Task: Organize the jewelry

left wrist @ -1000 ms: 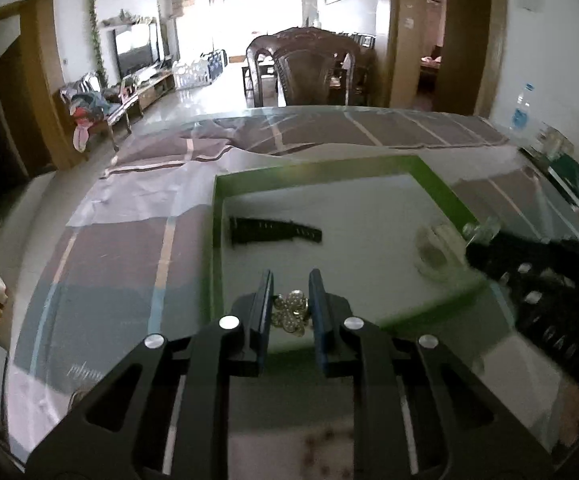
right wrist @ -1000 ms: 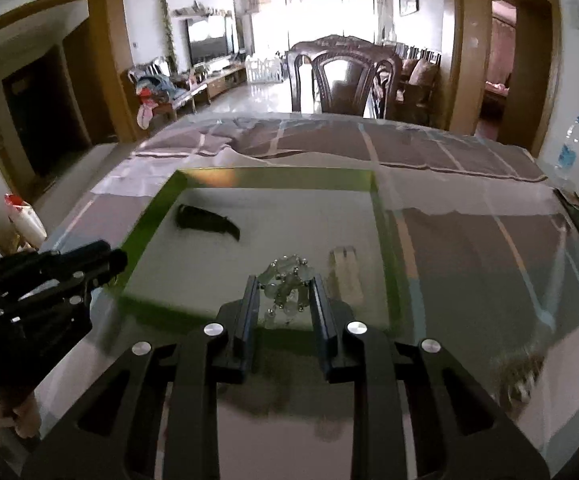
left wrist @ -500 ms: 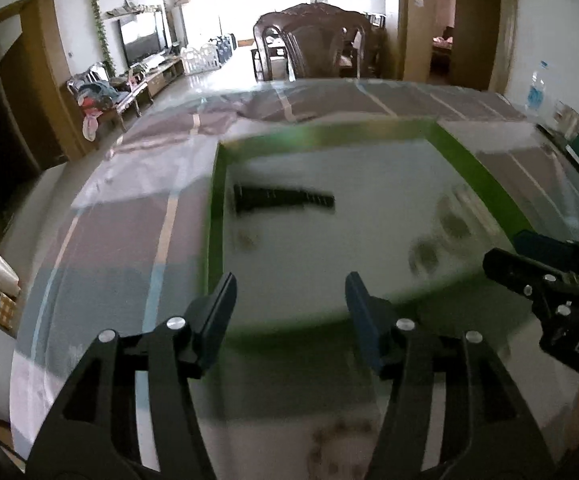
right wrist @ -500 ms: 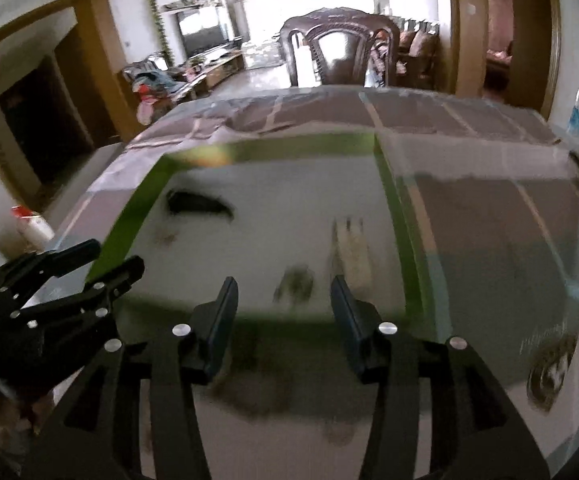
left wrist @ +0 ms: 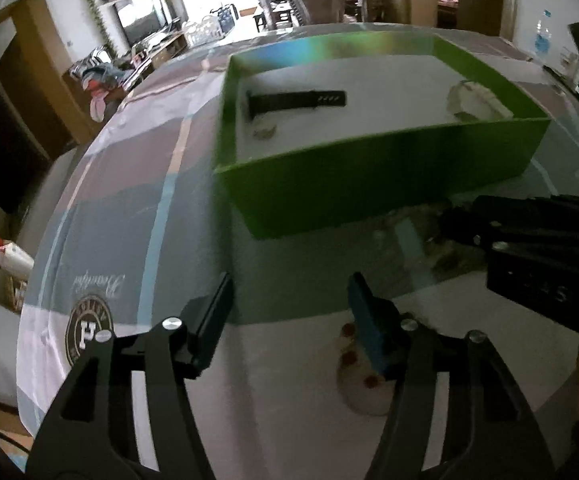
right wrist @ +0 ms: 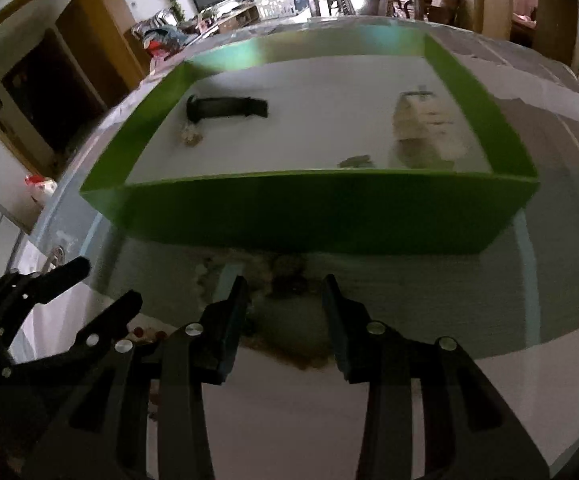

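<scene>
A green box (left wrist: 369, 184) (right wrist: 321, 216) stands on the table. Inside lie a black watch strap (left wrist: 295, 100) (right wrist: 227, 107), a small sparkly brooch (left wrist: 264, 132) (right wrist: 190, 136), a pale bracelet (left wrist: 477, 100) (right wrist: 425, 128) and a small metal cluster (right wrist: 355, 161). My left gripper (left wrist: 289, 304) is open and empty, low over the table before the box. My right gripper (right wrist: 285, 300) is open and empty, above blurred jewelry pieces (right wrist: 289, 280) on the table. A piece with red beads (left wrist: 359, 364) lies by the left gripper's right finger.
The table has a glass top over a striped cloth (left wrist: 129, 200) with a round logo (left wrist: 89, 328). The right gripper shows at the right of the left wrist view (left wrist: 529, 240). The left gripper shows at the lower left of the right wrist view (right wrist: 49, 312). Chairs stand beyond the table.
Both grippers opened and let the brooch and the metal cluster fall into the box. Both then pulled back and down to the table in front of the box.
</scene>
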`<state>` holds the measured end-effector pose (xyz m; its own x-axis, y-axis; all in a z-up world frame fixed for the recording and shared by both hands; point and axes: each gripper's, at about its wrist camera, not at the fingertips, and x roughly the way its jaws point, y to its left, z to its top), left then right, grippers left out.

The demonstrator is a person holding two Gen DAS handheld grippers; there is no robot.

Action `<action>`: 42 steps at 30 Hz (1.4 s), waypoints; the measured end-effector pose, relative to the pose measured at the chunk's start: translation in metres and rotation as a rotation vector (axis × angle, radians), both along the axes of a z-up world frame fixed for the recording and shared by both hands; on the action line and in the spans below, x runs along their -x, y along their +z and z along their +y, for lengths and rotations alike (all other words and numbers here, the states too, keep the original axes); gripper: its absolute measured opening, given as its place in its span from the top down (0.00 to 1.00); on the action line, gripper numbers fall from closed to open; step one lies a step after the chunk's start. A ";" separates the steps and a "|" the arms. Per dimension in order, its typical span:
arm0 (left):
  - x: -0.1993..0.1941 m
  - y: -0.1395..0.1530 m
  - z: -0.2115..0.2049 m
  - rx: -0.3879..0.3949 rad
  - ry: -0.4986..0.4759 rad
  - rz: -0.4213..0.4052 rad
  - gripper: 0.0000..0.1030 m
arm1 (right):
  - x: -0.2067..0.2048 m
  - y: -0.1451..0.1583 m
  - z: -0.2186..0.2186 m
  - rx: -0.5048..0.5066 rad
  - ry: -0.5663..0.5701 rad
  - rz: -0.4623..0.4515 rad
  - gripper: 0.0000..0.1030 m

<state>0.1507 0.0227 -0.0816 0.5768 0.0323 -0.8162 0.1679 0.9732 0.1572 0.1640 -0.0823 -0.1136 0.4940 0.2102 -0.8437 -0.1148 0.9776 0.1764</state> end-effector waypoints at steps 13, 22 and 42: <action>0.028 -0.003 0.025 0.096 0.012 0.008 0.39 | 0.068 0.000 -0.019 0.078 0.064 0.037 0.61; 0.032 -0.005 0.015 0.118 0.012 -0.004 0.44 | 0.113 0.033 -0.071 0.071 -0.072 -0.097 0.61; 0.058 0.000 0.000 0.215 -0.097 0.000 0.92 | 0.110 0.001 -0.055 0.055 -0.039 -0.064 0.92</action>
